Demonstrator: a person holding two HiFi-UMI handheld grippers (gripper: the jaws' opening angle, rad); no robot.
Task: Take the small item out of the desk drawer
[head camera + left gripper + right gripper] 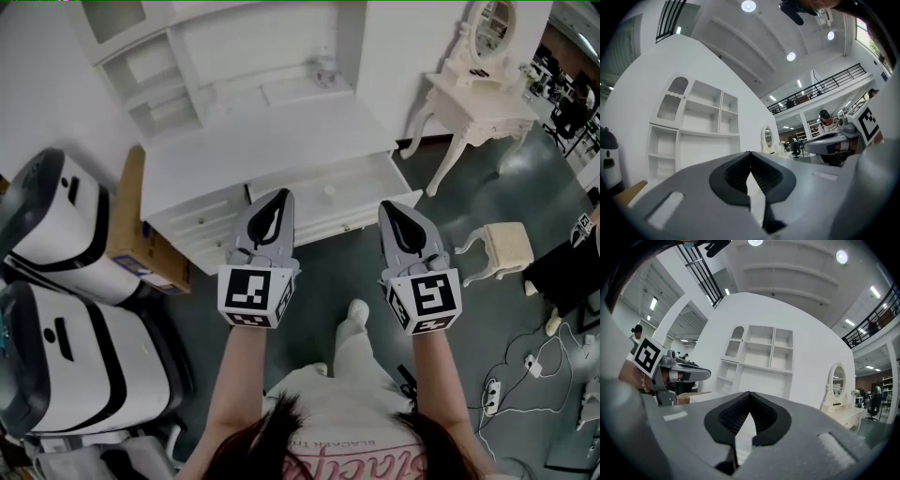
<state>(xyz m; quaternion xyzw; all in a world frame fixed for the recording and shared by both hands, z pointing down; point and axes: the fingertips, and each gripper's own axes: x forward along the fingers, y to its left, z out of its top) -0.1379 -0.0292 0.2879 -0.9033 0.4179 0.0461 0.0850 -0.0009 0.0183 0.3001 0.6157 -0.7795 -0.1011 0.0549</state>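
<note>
Left gripper [277,198] and right gripper [395,209] hover side by side, jaws pressed together on nothing. This looks like the approach. Beyond them the drawer [349,221] stands open with the small item [329,191] inside; next, spread one pair and reach in

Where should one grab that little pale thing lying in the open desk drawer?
Probably from straight above, pinching across its sides: the small item lies on the floor of the open drawer, whose walls block a sideways reach. Its exact shape is too small to tell.
</note>
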